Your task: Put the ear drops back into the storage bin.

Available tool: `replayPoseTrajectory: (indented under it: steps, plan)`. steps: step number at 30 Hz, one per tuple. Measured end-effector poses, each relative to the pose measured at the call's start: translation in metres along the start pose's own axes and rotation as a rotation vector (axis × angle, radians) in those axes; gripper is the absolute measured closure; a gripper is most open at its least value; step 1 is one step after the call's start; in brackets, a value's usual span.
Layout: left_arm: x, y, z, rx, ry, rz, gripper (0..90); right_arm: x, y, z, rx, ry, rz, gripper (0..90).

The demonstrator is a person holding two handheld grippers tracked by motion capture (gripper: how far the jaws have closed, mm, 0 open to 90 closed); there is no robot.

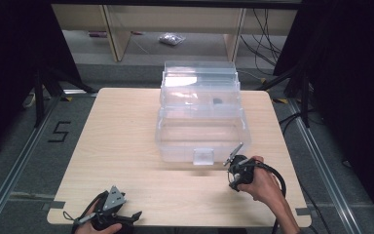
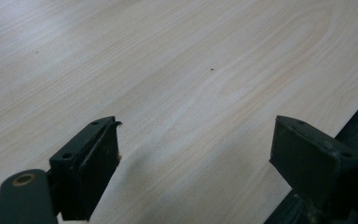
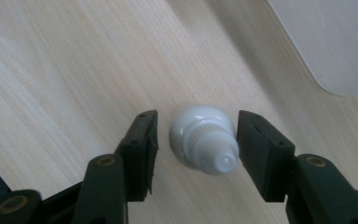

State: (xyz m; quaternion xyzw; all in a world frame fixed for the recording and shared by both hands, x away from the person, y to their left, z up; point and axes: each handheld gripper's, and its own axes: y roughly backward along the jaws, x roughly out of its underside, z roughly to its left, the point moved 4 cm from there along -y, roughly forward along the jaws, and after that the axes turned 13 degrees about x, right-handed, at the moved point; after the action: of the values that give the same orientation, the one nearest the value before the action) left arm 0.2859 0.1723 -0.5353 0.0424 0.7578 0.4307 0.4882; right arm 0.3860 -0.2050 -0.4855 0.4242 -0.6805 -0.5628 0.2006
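Observation:
A small white dropper bottle [image 3: 204, 144] stands upright on the wooden table [image 1: 126, 146], just in front of the clear box's right corner. My right gripper [image 3: 196, 116] points down over it, one jaw on each side. A slim gap shows at the left jaw, while the right jaw is close to the bottle's side, so the pads are not pressing. In the high view a hand holds this right gripper [image 1: 234, 176] over the bottle. Near the table's front left edge my left gripper [image 1: 134, 217] rests low. Its jaws [image 2: 196, 140] stand wide open over bare wood.
A clear plastic storage box [image 1: 202, 122] with its lid raised stands at the table's middle back, and a small dark thing [image 1: 217, 101] lies inside. Its rounded corner [image 3: 335, 46] is close to the right gripper. Dark stands and cables flank the table.

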Motion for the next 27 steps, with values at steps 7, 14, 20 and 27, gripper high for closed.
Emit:
replayPoseTrajectory:
  steps: [7,14,20,27]
  plan:
    - [0.000,0.000,0.000,0.000,-0.002,0.005,14.8,-0.002,-0.002,-0.002,0.004,0.023,0.015,59.5]
    - [0.001,0.003,0.002,0.006,-0.028,0.040,14.9,-0.005,0.000,0.001,0.005,0.021,0.051,60.0]
    - [0.001,0.003,0.002,0.005,-0.029,0.038,14.9,-0.010,0.013,-0.002,-0.013,0.058,0.039,60.0]
    - [0.000,0.000,0.000,0.000,-0.003,0.003,14.9,-0.015,0.022,-0.010,-0.019,0.056,0.012,60.1]
